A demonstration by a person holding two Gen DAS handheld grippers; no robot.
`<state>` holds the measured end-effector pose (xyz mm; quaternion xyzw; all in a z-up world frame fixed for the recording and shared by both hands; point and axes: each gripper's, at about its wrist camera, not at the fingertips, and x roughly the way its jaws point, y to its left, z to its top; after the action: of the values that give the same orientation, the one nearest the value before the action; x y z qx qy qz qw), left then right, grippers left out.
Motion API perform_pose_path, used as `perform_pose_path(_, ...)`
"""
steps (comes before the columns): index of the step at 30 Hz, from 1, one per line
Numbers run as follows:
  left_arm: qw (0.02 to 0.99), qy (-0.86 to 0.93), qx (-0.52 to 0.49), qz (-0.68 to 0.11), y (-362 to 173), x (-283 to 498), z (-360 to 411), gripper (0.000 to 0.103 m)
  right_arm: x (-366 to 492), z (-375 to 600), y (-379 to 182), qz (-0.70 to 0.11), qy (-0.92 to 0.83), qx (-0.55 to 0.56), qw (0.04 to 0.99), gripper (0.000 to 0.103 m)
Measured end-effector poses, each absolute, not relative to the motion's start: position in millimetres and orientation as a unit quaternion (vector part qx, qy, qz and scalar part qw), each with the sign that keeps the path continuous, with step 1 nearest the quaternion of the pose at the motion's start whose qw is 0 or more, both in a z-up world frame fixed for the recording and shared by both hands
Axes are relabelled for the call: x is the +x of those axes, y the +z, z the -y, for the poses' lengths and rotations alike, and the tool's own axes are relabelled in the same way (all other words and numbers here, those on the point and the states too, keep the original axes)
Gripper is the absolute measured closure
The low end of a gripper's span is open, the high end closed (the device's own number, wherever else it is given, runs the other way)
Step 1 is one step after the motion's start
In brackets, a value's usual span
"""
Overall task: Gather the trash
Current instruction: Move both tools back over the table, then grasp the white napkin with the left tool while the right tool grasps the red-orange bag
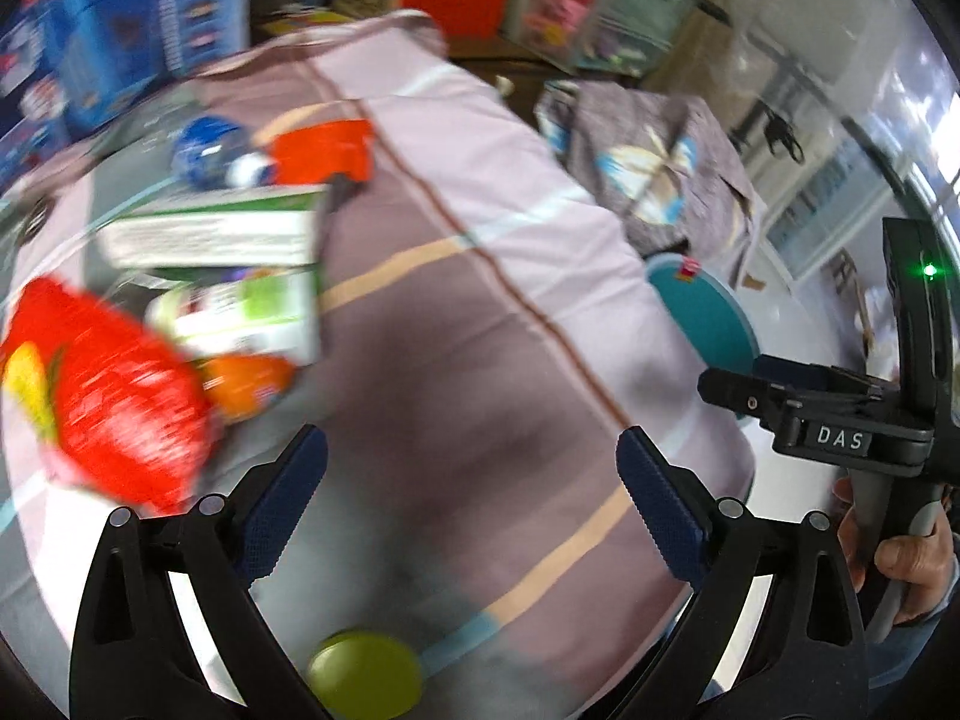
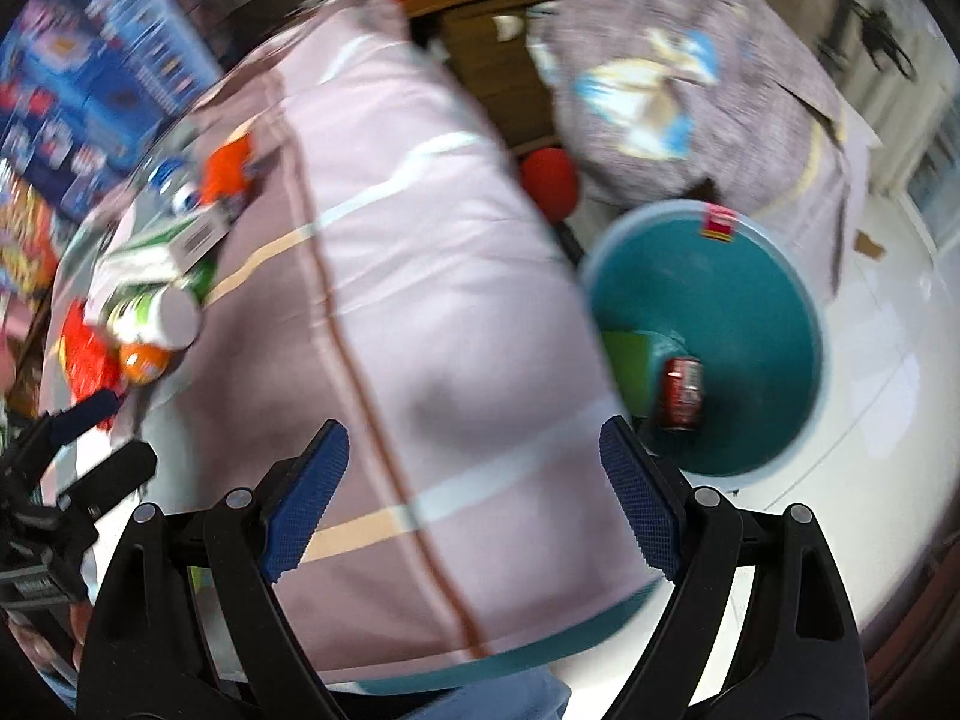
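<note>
A heap of trash lies at the left of the cloth-covered table: a red snack bag, a green-and-white carton, a green-labelled bottle, an orange packet and an orange box. My left gripper hangs open over bare cloth to the right of the heap, nothing between its pads. My right gripper is open and empty above the table's edge. Just to its right on the floor stands a teal bin holding a red can and a green item.
A yellow-green lid lies on the cloth near the left gripper's base. Blue printed boxes stand behind the heap. A patterned cloth bundle and a red ball lie beyond the bin. The floor is white.
</note>
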<state>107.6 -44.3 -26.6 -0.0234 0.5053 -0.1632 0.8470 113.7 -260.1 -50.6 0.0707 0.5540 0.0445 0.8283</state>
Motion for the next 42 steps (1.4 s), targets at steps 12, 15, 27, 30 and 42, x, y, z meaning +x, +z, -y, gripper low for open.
perform_pose_path(12, 0.873, -0.081, -0.068, -0.476, -24.2, 74.8, -90.3, 0.006, 115.3, 148.5, -33.6, -0.555, 0.101, -0.012, 0.826, 0.021)
perform_pose_path(15, 0.873, -0.053, -0.078, -0.478, -34.6, 66.0, -134.4, 0.005, 117.5, 110.8, -28.4, -0.553, 0.131, -0.04, 0.822, 0.021)
perform_pose_path(27, 0.853, -0.019, -0.143, -0.501, -74.9, 34.3, -224.1, 0.005, 125.9, -43.9, -29.1, -0.538, 0.251, -0.134, 0.793, 0.021)
perform_pose_path(30, 0.851, -0.031, -0.141, -0.505, -81.3, 35.8, -225.8, 0.005, 132.6, -62.6, -37.3, -0.537, 0.257, -0.151, 0.789, 0.021)
perform_pose_path(42, 0.857, -0.081, -0.096, -0.5, -84.9, 44.8, -204.8, 0.004, 143.2, -75.2, -51.8, -0.531, 0.285, -0.144, 0.785, 0.065)
